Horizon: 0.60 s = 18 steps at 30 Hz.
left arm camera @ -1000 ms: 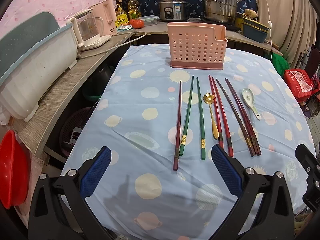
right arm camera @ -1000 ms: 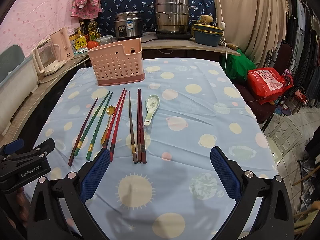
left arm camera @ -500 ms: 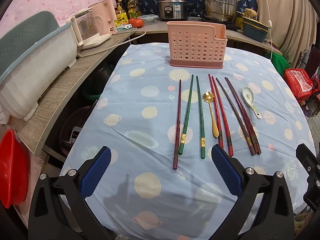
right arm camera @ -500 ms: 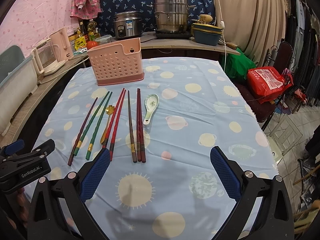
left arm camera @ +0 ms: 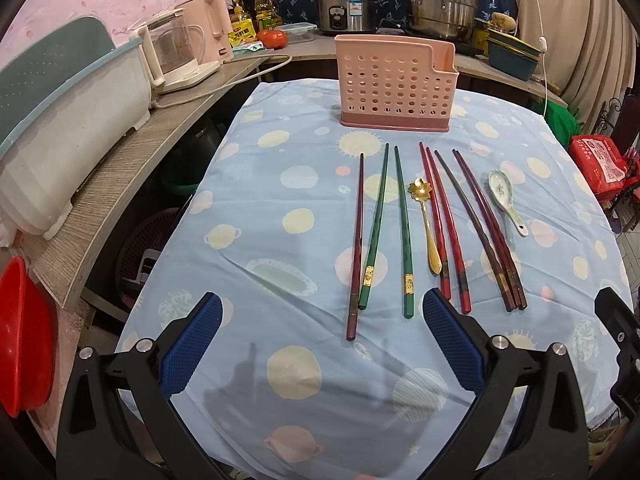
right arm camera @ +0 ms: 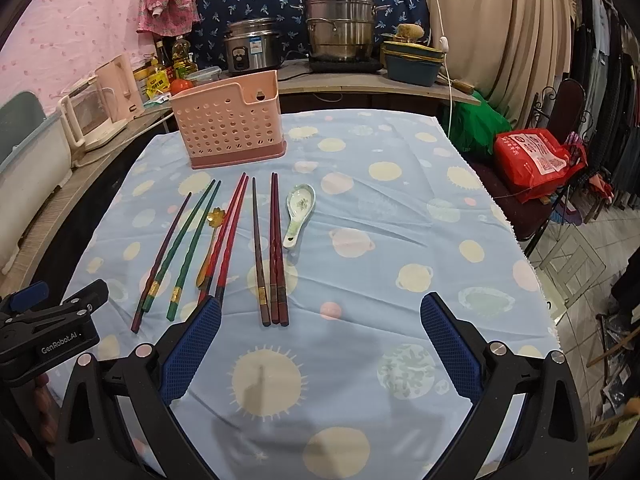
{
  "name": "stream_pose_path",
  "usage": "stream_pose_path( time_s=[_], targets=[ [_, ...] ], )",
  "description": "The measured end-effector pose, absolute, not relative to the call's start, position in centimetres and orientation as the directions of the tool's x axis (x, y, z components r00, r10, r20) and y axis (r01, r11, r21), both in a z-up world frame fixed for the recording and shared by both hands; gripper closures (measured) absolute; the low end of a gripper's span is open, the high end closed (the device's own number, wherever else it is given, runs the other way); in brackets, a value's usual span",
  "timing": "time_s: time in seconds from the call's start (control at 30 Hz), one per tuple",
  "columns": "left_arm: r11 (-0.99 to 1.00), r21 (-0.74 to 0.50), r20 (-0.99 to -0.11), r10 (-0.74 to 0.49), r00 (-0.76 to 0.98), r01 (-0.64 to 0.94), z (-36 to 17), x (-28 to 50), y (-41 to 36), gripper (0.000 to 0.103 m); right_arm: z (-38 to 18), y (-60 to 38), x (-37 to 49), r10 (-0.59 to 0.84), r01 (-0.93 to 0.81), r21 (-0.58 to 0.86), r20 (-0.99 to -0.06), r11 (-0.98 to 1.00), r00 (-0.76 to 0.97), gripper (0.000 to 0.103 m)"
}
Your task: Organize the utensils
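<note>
A pink perforated utensil holder stands at the far end of the table. In front of it lie several chopsticks side by side: a dark maroon one, two green, two red, and dark brown ones. A gold spoon and a white ceramic spoon lie among them. My left gripper is open and empty, just short of the chopstick handles. My right gripper is open and empty, near the brown chopsticks' ends.
The table wears a blue patterned cloth. A counter at the left holds a kettle and a white bin. Pots stand behind. A red bag sits on a chair at the right; a red basin is at lower left.
Both grippers have crept slightly forward toward the utensils. Nothing on the table has moved.
</note>
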<state>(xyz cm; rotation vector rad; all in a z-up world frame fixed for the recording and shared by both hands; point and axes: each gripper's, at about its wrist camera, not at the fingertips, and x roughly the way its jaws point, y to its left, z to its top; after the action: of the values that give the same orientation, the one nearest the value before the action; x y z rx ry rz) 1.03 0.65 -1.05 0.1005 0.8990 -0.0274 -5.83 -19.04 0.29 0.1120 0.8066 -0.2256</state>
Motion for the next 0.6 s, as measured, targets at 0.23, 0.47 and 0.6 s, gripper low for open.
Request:
stream_pose_path(
  time_s=[0.23,0.47,0.6],
  targets=[
    [0.997,0.056,-0.797,0.009,0.604,0.059,-1.4,1.9,1.4,0.007,0.3,-19.5,-5.4,-0.158,0.251,0.018,-0.732,0.968,0.663,0.007],
    [1.0,0.004,-0.834,-0.008,0.552,0.02,-3.8,4.1,3.7,0.008,-0.7,-20.7,-4.1,-0.165,0.281,0.027,-0.753,0.959,0.636,0.007],
    [1.0,0.005,-0.844,-0.007,0.537,0.021,-5.1,5.1,4.0,0.013,-1.3,-21.5,-3.2,-0.162,0.286,0.03,-0.767,0.958,0.621,0.007]
  ],
)
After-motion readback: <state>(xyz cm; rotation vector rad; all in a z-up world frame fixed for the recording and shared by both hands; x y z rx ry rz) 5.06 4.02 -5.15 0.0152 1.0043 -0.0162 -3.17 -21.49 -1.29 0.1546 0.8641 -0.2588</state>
